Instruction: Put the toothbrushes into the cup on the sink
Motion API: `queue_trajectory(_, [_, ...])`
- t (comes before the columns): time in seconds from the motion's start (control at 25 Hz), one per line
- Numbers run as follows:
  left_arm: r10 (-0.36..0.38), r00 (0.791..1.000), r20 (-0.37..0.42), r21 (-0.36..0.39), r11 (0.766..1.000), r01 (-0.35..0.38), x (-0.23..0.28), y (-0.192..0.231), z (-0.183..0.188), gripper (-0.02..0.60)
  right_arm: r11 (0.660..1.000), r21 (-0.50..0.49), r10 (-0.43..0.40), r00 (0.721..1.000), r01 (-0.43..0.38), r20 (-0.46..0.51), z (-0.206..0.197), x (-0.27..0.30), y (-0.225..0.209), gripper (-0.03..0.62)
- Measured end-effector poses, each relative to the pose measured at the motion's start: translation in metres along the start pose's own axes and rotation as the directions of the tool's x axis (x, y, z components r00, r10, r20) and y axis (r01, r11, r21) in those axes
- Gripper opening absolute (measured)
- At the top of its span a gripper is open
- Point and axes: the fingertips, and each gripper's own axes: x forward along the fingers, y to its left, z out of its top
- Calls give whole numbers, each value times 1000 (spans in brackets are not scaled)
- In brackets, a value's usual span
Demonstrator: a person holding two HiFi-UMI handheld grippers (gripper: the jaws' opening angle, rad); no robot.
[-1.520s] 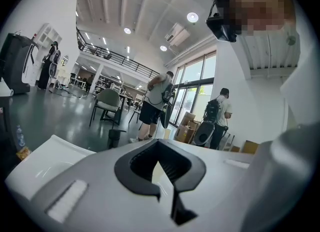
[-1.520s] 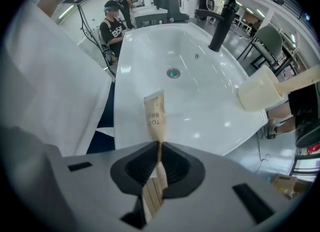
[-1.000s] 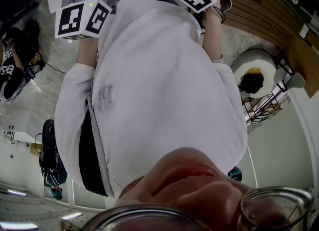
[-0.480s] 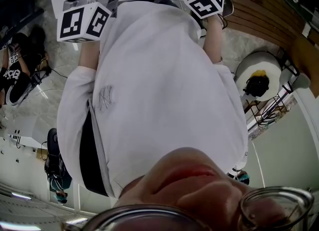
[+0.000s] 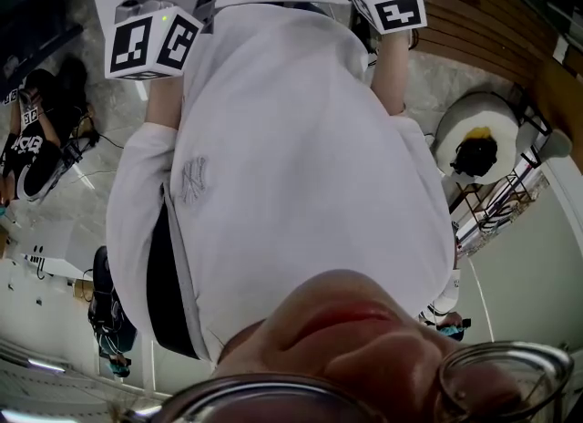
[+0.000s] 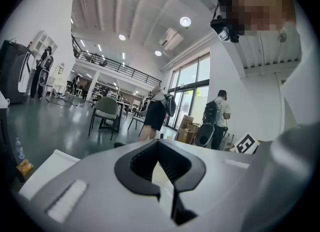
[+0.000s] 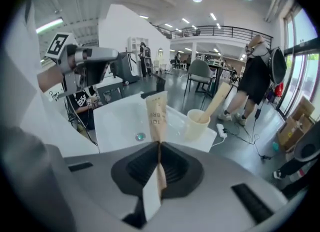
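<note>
A glossy grey floor point(image 7: 250, 141) spreads behind a white rectangular sink point(image 7: 117, 118). The right gripper point(image 7: 159, 145) is clamped on a brown paper-wrapped toothbrush point(image 7: 156, 113). Beyond it, to the right, stands a cream cup point(image 7: 196, 124) holding another wrapped toothbrush point(image 7: 218, 100). The left gripper point(image 6: 159, 143) has its jaws together, empty.

The tan paper toothbrush package point(image 7: 156, 113) carries partial brown print: "TO" above "BR". The white cotton shirt point(image 5: 301, 139) bears a grey embroidered emblem point(image 5: 193, 180) reading "NY". White lettering on the black garment point(image 5: 27, 143) is illegible.
</note>
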Motion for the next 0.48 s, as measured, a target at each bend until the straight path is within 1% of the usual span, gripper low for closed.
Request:
queue_trajectory(0.12, [-12,1000,5,-2,1000,12,1,1,1,2,999,39,9,998,-12,66,11,-2,-2,18])
queue_trajectory(0.2, [-17,1000,7,-2,1000,17,2,0,2,2,996,80,23,991,-34,132,20,-7,-3,17])
queue_trajectory(0.36, [-24,1000,5,-3,1000,24,2,1,3,2,987,149,20,966,-60,257,37,-17,-8,17])
queue_trajectory(0.48, [-29,1000,3,-4,1000,30,1,3,3,2,983,164,17,939,-78,343,50,-26,-11,17])
